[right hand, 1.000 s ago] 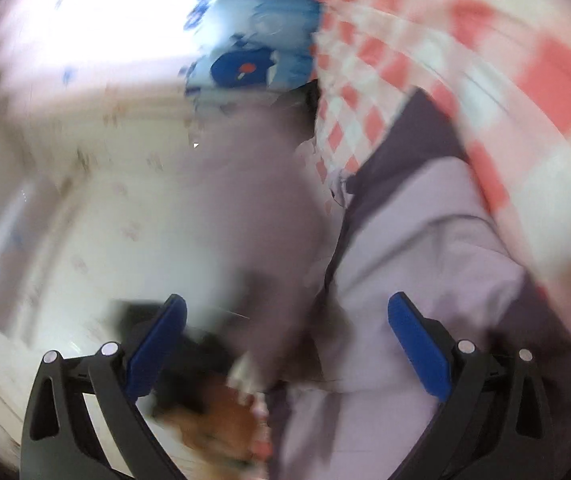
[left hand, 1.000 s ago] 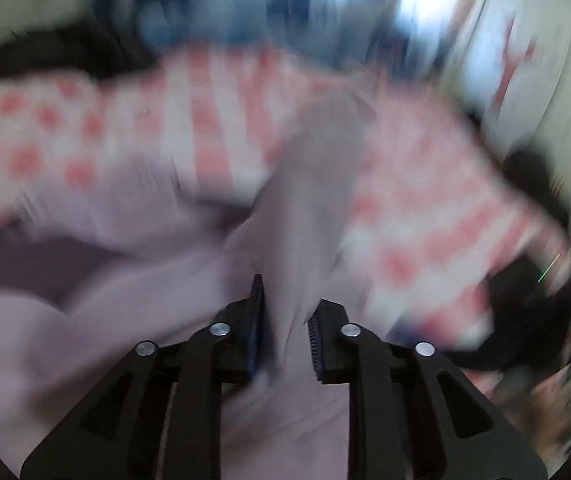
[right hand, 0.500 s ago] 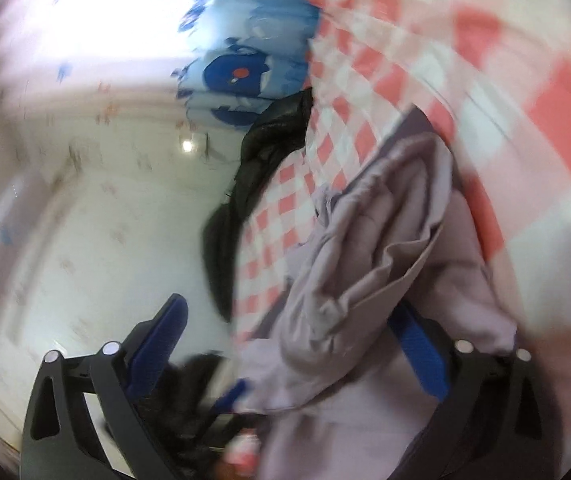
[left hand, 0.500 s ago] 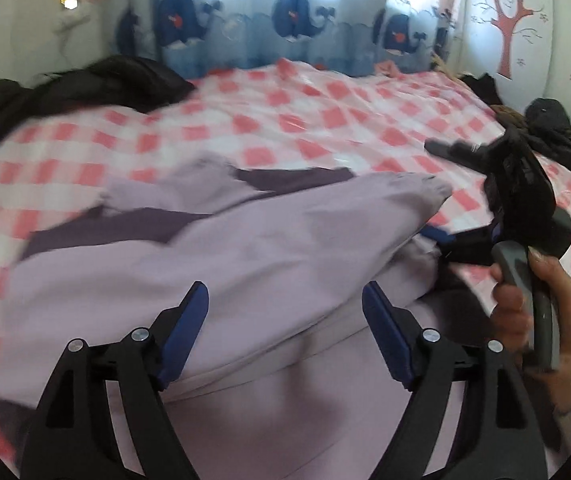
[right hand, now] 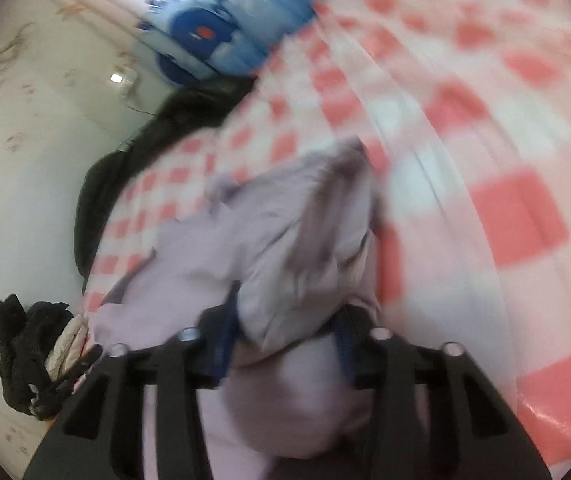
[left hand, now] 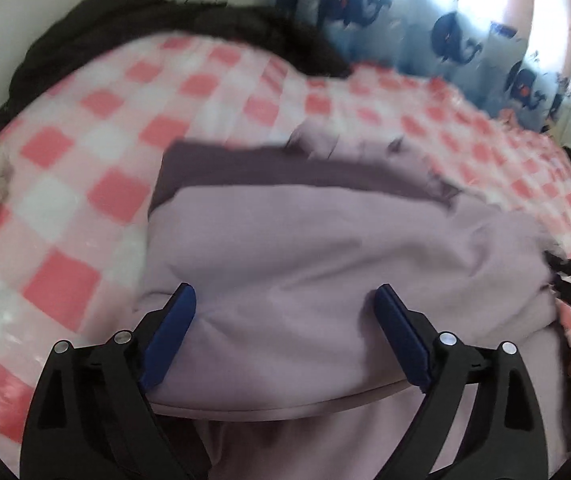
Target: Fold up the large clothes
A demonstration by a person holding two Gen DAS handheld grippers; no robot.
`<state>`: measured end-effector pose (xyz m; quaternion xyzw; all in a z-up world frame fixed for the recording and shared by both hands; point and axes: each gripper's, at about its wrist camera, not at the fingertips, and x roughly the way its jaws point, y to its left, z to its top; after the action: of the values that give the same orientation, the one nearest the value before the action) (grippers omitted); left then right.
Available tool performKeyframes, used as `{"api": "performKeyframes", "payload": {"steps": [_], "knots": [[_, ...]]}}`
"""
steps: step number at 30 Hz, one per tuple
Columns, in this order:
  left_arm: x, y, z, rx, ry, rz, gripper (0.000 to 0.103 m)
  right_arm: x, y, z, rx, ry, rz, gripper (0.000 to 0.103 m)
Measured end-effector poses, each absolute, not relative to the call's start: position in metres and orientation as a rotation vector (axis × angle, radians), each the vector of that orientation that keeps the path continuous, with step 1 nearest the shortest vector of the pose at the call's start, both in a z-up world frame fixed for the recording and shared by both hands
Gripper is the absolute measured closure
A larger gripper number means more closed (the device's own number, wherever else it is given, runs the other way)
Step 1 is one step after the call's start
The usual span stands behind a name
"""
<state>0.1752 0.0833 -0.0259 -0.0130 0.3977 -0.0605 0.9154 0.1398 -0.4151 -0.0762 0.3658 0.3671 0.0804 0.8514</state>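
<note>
A: Looking along your left hand-held gripper [left hand: 285,328], I see its jaws wide apart and opening more. The blue pads [left hand: 171,330] stand on both sides of a smooth part of the lilac garment [left hand: 325,248], but they do not press it. So this hand holds nothing now.

B: And my right one?

A: Your right hand-held gripper [right hand: 285,336] is closing, and a thick bunched fold of the same garment sits between its jaws. The picture is blurred, yet the cloth fills the gap from pad to pad, so I judge that you have it pinched there.

B: Where does the garment lie?

A: It lies on the bed, over the pink checked sheet [left hand: 85,168], with a darker purple band [left hand: 269,172] along its far edge. A black coat [left hand: 165,24] rests behind, near the whale curtain [left hand: 445,28].

B: Why one hand free?

A: I think the right hand fixes one end, so your left can look for a new edge for the next fold.
</note>
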Motion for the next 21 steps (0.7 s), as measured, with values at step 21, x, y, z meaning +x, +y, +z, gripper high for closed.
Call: {"api": "performKeyframes", "payload": {"steps": [21], "knots": [[0.155,0.057,-0.044,0.135,0.713,-0.060,0.010,0.150,-0.372,-0.064,0.420,0.865,0.059,0.013]]}}
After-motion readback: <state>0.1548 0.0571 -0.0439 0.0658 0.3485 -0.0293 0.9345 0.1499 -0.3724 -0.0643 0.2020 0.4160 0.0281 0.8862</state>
